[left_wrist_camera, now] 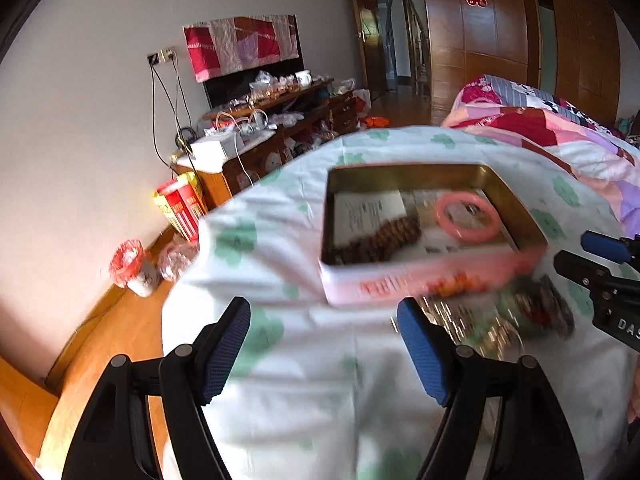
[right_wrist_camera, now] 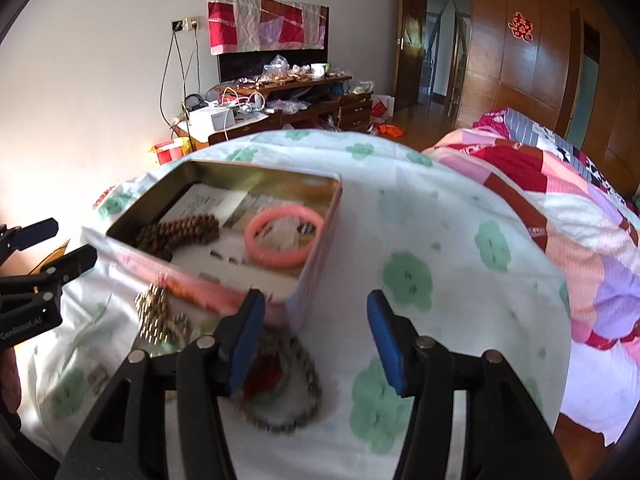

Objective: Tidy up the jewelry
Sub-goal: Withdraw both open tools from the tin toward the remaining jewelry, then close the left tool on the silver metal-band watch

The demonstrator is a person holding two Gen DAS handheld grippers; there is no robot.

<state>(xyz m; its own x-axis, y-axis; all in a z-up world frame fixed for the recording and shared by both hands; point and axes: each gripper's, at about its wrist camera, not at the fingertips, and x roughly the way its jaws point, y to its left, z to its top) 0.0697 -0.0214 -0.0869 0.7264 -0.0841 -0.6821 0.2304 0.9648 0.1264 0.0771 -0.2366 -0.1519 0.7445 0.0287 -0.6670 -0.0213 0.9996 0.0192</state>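
Observation:
An open pink tin box point(left_wrist_camera: 432, 280) point(right_wrist_camera: 316, 264) sits on a white cloth with green flowers. Inside lie a pink bangle point(left_wrist_camera: 468, 220) point(right_wrist_camera: 284, 236), a brown bead bracelet point(left_wrist_camera: 380, 240) point(right_wrist_camera: 180, 232) and papers. In front of the box lie a gold chain point(left_wrist_camera: 460, 320) point(right_wrist_camera: 154, 316) and a dark bead necklace with a red pendant point(left_wrist_camera: 540, 308) point(right_wrist_camera: 280, 384). My left gripper point(left_wrist_camera: 324, 352) is open and empty, just short of the box. My right gripper point(right_wrist_camera: 316, 340) is open and empty, above the necklace; it shows in the left view point(left_wrist_camera: 592, 256).
A patchwork quilt point(right_wrist_camera: 560, 208) lies to the right. A cluttered wooden TV cabinet point(right_wrist_camera: 288, 104) stands against the far wall. A red-lined bin point(left_wrist_camera: 128, 268) and bags stand on the wooden floor at the left. Wooden wardrobe doors point(right_wrist_camera: 520, 60) are at the back right.

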